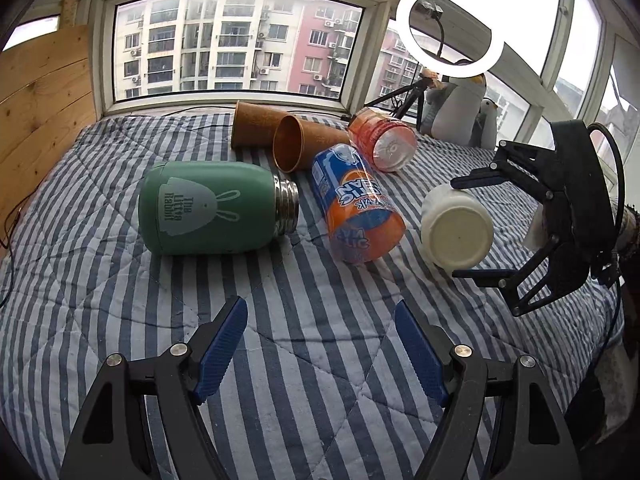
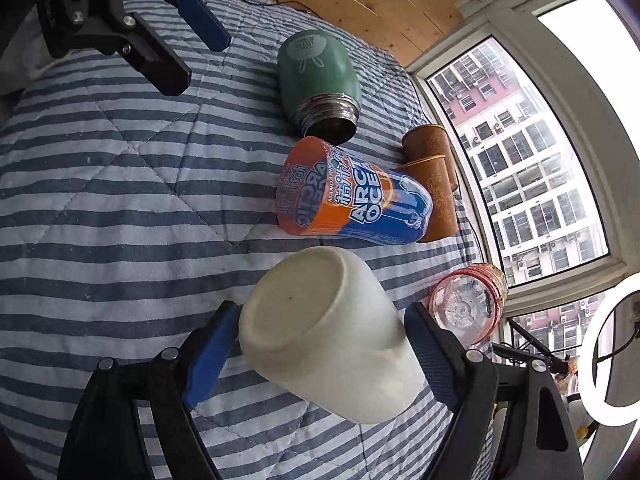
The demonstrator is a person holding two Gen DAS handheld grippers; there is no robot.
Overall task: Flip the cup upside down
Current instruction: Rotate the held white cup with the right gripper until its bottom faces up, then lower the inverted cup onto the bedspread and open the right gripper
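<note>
A white cup (image 2: 320, 332) lies tilted with its flat base toward me, between the blue pads of my right gripper (image 2: 322, 354), which is shut on its sides. In the left wrist view the same cup (image 1: 456, 228) shows at the right, held by the right gripper (image 1: 460, 228) a little above the striped quilt (image 1: 120, 300). My left gripper (image 1: 320, 344) is open and empty over the quilt's near part, and it shows at the top left of the right wrist view (image 2: 200, 46).
On the quilt lie a green flask (image 1: 208, 212), an orange-blue can (image 1: 352, 208), two brown cups (image 1: 296, 140) and a clear orange bottle (image 1: 384, 140). A window, a ring light (image 1: 450, 28) and plush penguins (image 1: 460, 108) stand behind. A wooden panel is at left.
</note>
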